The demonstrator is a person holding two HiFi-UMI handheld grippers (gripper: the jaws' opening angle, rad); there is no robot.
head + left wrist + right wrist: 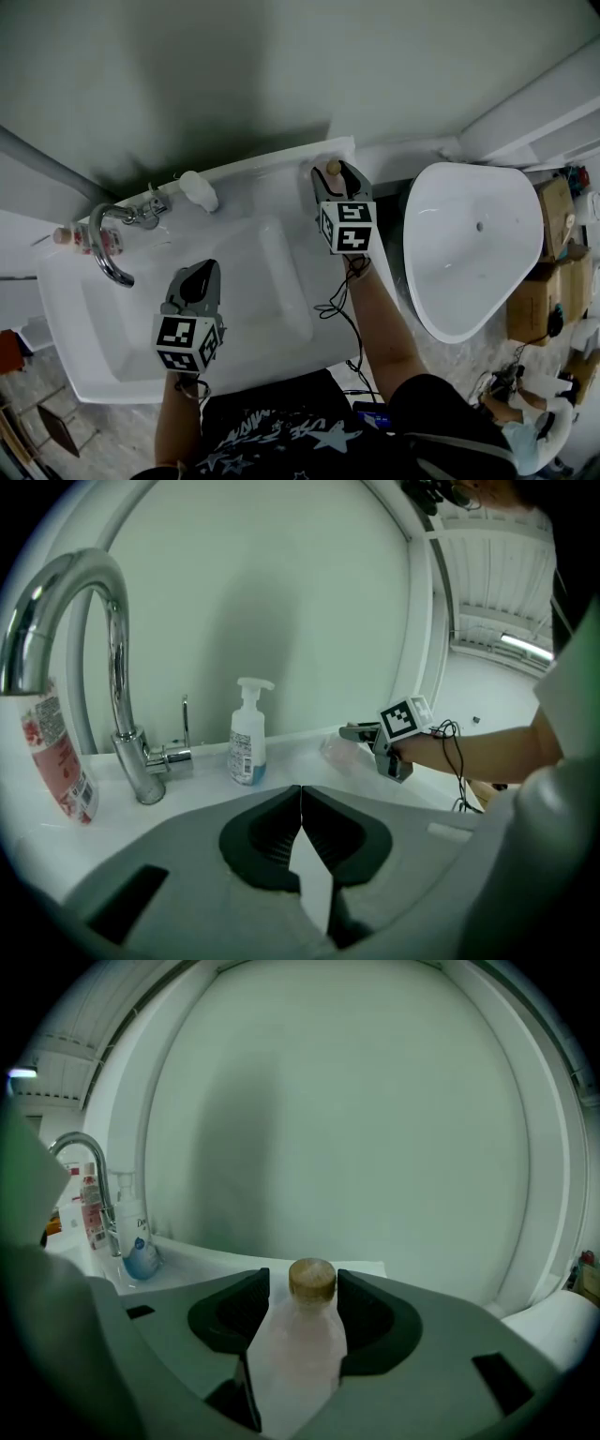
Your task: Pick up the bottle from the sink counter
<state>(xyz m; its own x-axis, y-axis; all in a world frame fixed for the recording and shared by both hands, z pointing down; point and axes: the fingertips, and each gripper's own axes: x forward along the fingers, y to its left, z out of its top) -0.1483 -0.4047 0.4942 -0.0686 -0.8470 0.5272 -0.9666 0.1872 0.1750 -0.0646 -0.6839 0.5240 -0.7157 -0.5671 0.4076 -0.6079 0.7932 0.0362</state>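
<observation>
While the right gripper (338, 178) clamps the bottle (298, 1335), neck toward 12 o'clock, the left gripper (301, 803) sits closed, empty

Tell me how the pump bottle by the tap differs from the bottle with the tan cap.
The pump bottle is opaque white with a blue base and printed label; the tan-capped bottle is translucent pale pink, no label showing. The pump bottle stands free on the sink counter; the tan-capped bottle sits between the right gripper's jaws. The pump bottle ends in a pump head, the tan-capped bottle in a round cap. Both look plastic.
</observation>
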